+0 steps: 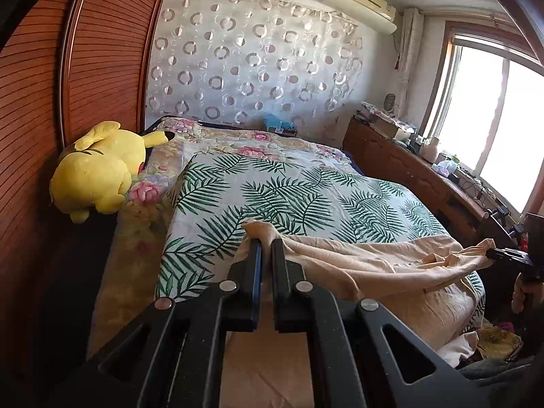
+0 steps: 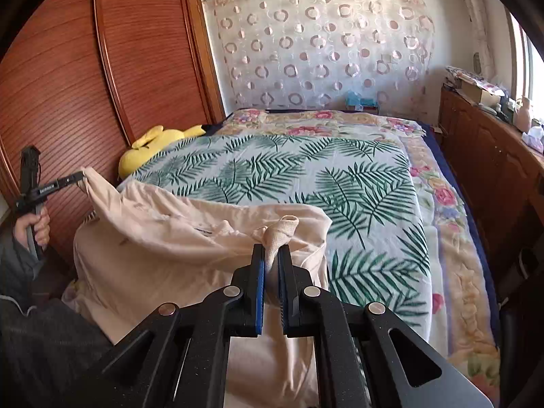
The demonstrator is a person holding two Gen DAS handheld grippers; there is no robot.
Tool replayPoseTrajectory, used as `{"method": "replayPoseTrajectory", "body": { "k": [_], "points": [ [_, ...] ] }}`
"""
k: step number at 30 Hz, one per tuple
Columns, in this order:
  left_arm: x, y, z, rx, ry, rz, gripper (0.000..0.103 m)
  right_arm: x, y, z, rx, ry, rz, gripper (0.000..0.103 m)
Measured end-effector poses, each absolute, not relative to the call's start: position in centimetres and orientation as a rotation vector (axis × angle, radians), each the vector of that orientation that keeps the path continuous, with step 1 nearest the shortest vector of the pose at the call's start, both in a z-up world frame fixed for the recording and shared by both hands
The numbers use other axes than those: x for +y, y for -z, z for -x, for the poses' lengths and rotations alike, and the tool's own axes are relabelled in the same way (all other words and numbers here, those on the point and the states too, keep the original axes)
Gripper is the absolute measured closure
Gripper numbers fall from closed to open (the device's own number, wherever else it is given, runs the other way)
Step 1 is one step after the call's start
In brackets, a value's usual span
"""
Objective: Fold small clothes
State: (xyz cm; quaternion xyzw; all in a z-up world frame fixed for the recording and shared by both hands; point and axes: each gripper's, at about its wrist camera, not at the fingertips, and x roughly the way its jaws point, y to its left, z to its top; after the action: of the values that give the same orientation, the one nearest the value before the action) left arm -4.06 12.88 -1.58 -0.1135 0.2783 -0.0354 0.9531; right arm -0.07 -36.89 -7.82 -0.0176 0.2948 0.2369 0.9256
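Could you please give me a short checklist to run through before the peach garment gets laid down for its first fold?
1. Left hand-held gripper shut on the peach garment: ok.
2. Right hand-held gripper shut on a bunched piece of the garment: ok.
3. Fabric taut between the two grips: not ok, it sags and wrinkles.
4. Leaf-print sheet ahead free of objects: ok.
5. Yellow plush toy away from the landing area: ok, it lies at the bed's edge.
6. Which garment part each gripper holds: cannot tell.

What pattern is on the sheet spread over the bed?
Green palm or fern leaves on a white ground, on the bed sheet; the right wrist view shows it best.
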Motion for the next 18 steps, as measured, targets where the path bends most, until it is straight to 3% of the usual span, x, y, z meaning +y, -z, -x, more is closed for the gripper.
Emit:
{"method": "replayPoseTrajectory", "body": {
  "k": [4, 8, 10, 14, 16, 18],
  "points": [
    [12.7, 3.6, 3.8, 0.638, 0.044, 0.217, 0.097, -35.6, 9.1, -1.0, 0.674, -0.469, 0.067, 0.096],
    [12.9, 4.3, 3.7, 0.665, 0.031, 0.198, 0.088, -35.1, 8.7, -2.0, 0.68, -0.458, 0.084, 0.094],
    [13.1, 3.7, 3.8, 0.645, 0.038, 0.202, 0.067, -35.4, 7.5, -2.1, 0.643, -0.445, 0.077, 0.083],
    [13.4, 2.3, 3.4, 0.615, 0.06, 0.189, 0.043, -36.3, 5.1, -2.3, 0.573, -0.403, 0.077, 0.057],
    [13.2, 1.7, 2.6, 0.61, 0.067, 0.169, 0.024, -36.6, 4.6, -2.7, 0.561, -0.394, 0.08, 0.057],
    [13.1, 1.5, 1.7, 0.612, 0.084, 0.157, 0.023, -36.6, 4.4, -3.5, 0.558, -0.381, 0.091, 0.057]
  ]
}}
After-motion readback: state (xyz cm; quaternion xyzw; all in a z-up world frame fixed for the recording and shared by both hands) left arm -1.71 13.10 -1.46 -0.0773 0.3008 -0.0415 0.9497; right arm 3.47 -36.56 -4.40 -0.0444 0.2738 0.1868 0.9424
